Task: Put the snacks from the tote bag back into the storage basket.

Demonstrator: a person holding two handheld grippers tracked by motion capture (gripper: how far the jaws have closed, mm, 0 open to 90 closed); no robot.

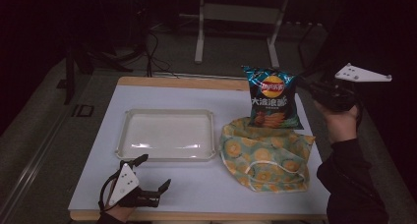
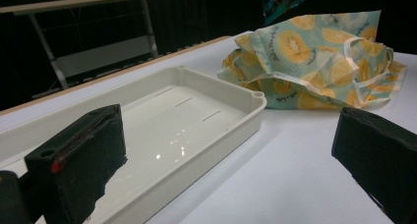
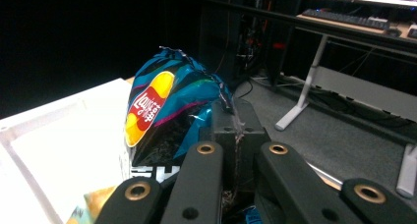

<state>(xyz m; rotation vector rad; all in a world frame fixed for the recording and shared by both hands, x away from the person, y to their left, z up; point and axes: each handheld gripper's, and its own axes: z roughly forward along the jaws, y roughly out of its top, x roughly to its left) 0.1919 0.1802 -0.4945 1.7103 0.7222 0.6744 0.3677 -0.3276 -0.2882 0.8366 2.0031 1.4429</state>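
While the right claw (image 3: 235, 135) pinches the chip bag (image 1: 273, 97), cloth (image 1: 265, 155) lies beneath, tray (image 1: 167, 113) beside.

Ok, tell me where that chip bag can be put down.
The white tray is bare inside. Bare table runs between tray, left gripper and fruit-print cloth bag. The right side is crowded: the cloth bag lies under the chip bag in the right gripper.

We note a glossy foil chip bag (image 1: 272, 97), soft printed cloth bag (image 1: 265, 155), smooth shiny plastic tray (image 1: 167, 134), matt white table (image 1: 196, 189) with wooden edge.
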